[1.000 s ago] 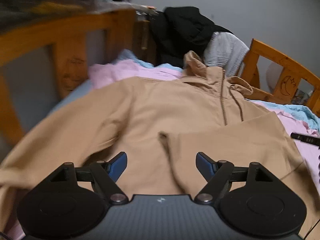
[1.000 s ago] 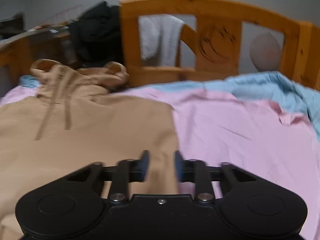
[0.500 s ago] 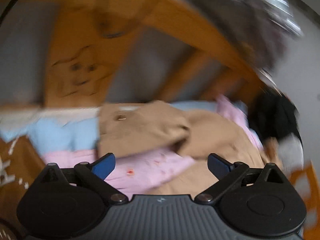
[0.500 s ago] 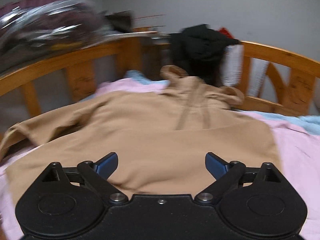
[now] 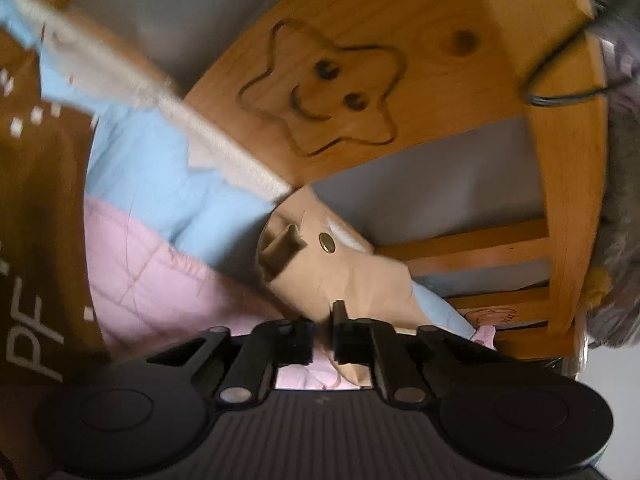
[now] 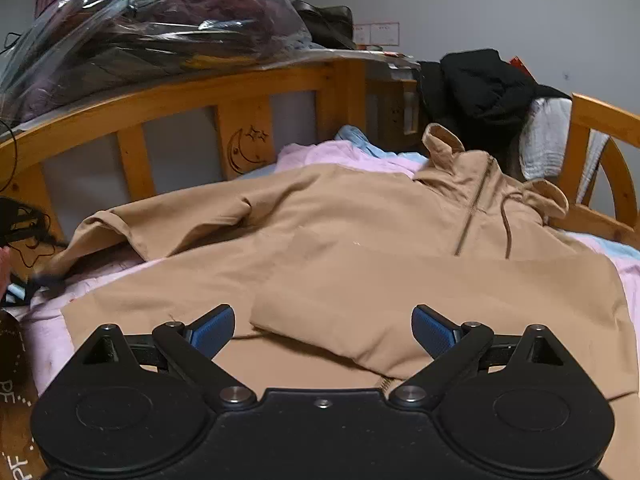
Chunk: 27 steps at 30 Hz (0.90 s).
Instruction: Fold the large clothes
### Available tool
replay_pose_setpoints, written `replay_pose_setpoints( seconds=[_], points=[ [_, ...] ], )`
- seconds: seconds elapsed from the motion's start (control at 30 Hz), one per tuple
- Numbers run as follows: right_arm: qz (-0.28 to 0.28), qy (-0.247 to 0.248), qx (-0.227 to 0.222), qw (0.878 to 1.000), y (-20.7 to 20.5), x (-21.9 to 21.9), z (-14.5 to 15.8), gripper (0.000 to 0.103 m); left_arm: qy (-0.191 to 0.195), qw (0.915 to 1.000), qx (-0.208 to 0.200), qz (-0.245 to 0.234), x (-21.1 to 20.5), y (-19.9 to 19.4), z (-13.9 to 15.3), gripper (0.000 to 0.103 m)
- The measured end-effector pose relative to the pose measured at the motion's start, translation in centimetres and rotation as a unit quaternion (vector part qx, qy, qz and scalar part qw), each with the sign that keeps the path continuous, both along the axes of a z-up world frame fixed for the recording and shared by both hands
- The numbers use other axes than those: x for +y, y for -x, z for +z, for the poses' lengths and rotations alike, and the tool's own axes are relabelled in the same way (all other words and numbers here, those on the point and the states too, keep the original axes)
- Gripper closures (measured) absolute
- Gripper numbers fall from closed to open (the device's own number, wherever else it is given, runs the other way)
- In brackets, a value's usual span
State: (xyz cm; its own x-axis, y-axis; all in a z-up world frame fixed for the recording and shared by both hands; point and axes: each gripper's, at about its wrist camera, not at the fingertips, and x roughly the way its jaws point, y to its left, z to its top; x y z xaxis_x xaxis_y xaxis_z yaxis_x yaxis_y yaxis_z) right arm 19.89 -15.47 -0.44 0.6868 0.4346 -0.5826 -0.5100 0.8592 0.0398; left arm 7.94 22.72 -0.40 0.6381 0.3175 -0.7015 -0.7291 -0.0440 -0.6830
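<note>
Beside the bed rail, the left gripper pinches the jacket cuff; the right gripper hangs wide open, holding nothing; folding that sleeve across the body looks next.

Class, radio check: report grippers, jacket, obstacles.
Left gripper shut on sleeve cuff. Right gripper open above tan jacket. One side folded in. Bed rail close behind cuff.

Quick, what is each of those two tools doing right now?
Left tool: closed, pinching the tan jacket's sleeve.
Right tool: open, holding nothing, above the jacket.
</note>
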Motion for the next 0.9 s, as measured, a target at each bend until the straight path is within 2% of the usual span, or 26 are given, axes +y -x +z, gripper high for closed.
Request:
replay_pose_setpoints(
  seconds=[0.07, 0.1, 0.13, 0.2, 0.27, 0.3, 0.37, 0.4, 0.43, 0.5, 0.53, 0.63, 0.7, 0.77, 0.83, 0.9],
  points=[
    [-0.003, 0.001, 0.003, 1.0, 0.0, -0.4, -0.3, 0.008, -0.063, 0.9976, 0.013, -0.024, -0.9, -0.3, 1.7, 0.1],
    [-0.004, 0.002, 0.002, 1.0, 0.0, -0.6, -0.3, 0.008, -0.102, 0.9937, 0.018, -0.041, -1.9, -0.6, 2.7, 0.1],
    [-0.007, 0.002, 0.0, 1.0, 0.1, -0.9, -0.3, 0.008, -0.155, 0.9853, 0.02, -0.068, -3.3, -1.0, 4.1, 0.1],
    [-0.015, -0.005, -0.003, 1.0, -0.1, -1.4, 0.1, 0.008, -0.26, 0.9564, 0.009, -0.133, -6.5, -2.1, 6.7, 0.1],
    [-0.029, -0.024, -0.001, 0.999, -0.6, -2.4, 0.8, 0.008, -0.34, 0.9189, -0.014, -0.199, -9.7, -3.1, 8.7, 0.1],
    [-0.038, -0.037, 0.0, 0.999, -1.0, -3.0, 1.2, 0.008, -0.368, 0.8983, -0.032, -0.238, -11.0, -3.7, 9.7, 0.1],
    [-0.051, -0.077, 0.005, 0.996, -1.9, -4.5, 2.5, 0.008, -0.413, 0.8513, -0.069, -0.317, -13.5, -5.0, 11.3, 0.1],
    [-0.055, -0.107, 0.012, 0.993, -2.5, -5.5, 3.4, 0.008, -0.434, 0.821, -0.08, -0.362, -14.8, -5.6, 12.1, 0.1],
    [-0.056, -0.134, 0.02, 0.989, -3.0, -6.4, 4.1, 0.007, -0.459, 0.7864, -0.083, -0.405, -16.2, -6.3, 12.7, 0.1],
    [-0.049, -0.187, 0.045, 0.98, -4.2, -7.7, 5.4, 0.004, -0.492, 0.7269, -0.092, -0.47, -18.9, -6.9, 13.4, 0.1],
    [-0.044, -0.212, 0.058, 0.975, -4.7, -8.3, 6.0, 0.003, -0.5, 0.6999, -0.092, -0.502, -20.1, -7.3, 13.5, 0.1],
    [-0.028, -0.281, 0.099, 0.954, -5.9, -9.3, 6.5, 0.002, -0.526, 0.63, -0.076, -0.566, -23.6, -7.6, 12.7, 0.1],
    [-0.024, -0.33, 0.13, 0.935, -6.3, -9.7, 6.0, 0.001, -0.54, 0.5968, -0.062, -0.591, -25.6, -7.9, 11.7, 0.1],
    [-0.024, -0.375, 0.172, 0.911, -6.5, -10.0, 4.8, 0.001, -0.547, 0.5679, -0.045, -0.613, -27.1, -8.2, 10.6, 0.1],
    [-0.031, -0.394, 0.205, 0.896, -6.6, -10.1, 3.8, 0.001, -0.547, 0.5442, -0.029, -0.635, -28.3, -8.0, 9.2, 0.1],
    [-0.043, -0.4, 0.235, 0.885, -6.9, -10.2, 2.9, 0.001, -0.546, 0.5244, -0.021, -0.653, -29.3, -8.1, 8.2, 0.1]
  ],
)
